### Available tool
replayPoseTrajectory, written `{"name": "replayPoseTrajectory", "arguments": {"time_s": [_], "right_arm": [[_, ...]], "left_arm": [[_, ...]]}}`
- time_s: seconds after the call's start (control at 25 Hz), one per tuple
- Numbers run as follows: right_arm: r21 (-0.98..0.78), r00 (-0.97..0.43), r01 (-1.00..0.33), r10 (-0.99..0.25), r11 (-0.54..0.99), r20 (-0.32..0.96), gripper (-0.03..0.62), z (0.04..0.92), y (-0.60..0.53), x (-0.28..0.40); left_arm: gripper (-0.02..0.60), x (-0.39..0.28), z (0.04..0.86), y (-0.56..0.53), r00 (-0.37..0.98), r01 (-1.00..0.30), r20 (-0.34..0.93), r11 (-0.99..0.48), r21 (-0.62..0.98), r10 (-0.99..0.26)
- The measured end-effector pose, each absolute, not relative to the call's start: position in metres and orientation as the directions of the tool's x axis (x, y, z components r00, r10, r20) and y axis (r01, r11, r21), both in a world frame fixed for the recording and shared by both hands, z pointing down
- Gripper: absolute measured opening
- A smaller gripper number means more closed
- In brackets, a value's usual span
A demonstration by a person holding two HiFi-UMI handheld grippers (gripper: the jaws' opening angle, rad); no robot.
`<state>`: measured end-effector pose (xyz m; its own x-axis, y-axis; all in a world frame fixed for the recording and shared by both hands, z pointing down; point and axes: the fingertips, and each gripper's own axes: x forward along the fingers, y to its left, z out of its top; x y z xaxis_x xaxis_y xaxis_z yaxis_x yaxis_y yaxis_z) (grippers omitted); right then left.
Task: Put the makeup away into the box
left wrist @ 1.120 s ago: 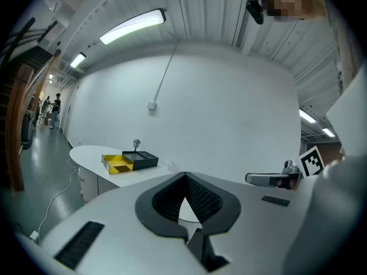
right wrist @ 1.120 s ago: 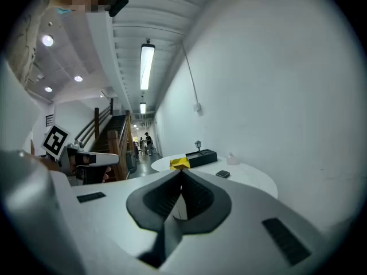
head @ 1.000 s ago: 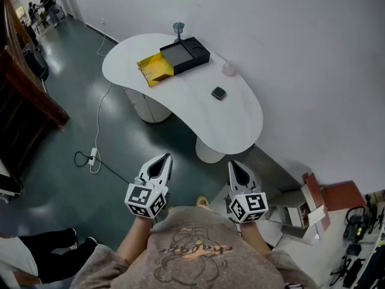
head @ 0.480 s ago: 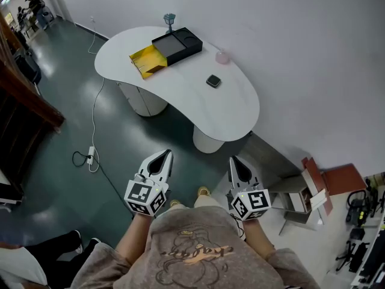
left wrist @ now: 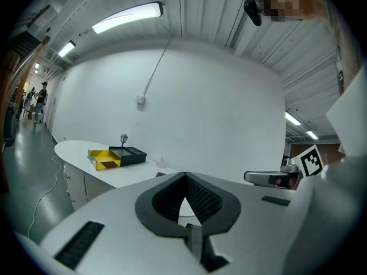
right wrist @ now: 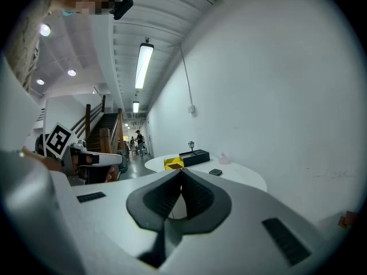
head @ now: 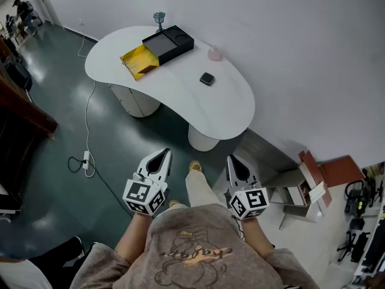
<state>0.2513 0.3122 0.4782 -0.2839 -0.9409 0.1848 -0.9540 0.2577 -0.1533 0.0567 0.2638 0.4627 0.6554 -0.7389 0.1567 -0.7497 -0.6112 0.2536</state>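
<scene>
Left gripper [head: 161, 155] pressed shut, right gripper [head: 233, 161] pressed shut too, both well back from white table [head: 180, 104], black box [head: 168, 43] and dark compact [head: 207, 79] lying on it

Smooth, faintly shiny white table [head: 180, 101] — glossy dark-green floor [head: 60, 119] — matt black box [head: 175, 51]

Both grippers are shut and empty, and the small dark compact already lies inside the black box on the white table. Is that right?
Not quite. The small dark compact is not in the black box; the head view shows it on the bare white table, apart from the box. The left gripper and right gripper are indeed shut and empty.
</scene>
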Motion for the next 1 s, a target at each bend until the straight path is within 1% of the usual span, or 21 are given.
{"name": "replayPoseTrajectory", "arguments": {"time_s": [0.44, 0.76, 1.0], "right_arm": [[-0.171, -0.322, -0.941, -0.930, 0.292, 0.180, 0.005, 0.484, 0.224, 0.259], [-0.177, -0.332, -0.936, -0.929, 0.304, 0.165, 0.005, 0.477, 0.143, 0.279], [-0.194, -0.367, -0.922, -0.914, 0.334, 0.174, 0.005, 0.477, 0.089, 0.300]], "left_arm": [[0.020, 0.062, 0.466, 0.185, 0.626, -0.773, 0.158, -0.581, 0.255, -0.763], [0.020, 0.079, 0.459, 0.109, 0.609, -0.786, 0.155, -0.564, 0.254, -0.778], [0.020, 0.100, 0.454, 0.057, 0.586, -0.803, 0.157, -0.543, 0.247, -0.795]]}}
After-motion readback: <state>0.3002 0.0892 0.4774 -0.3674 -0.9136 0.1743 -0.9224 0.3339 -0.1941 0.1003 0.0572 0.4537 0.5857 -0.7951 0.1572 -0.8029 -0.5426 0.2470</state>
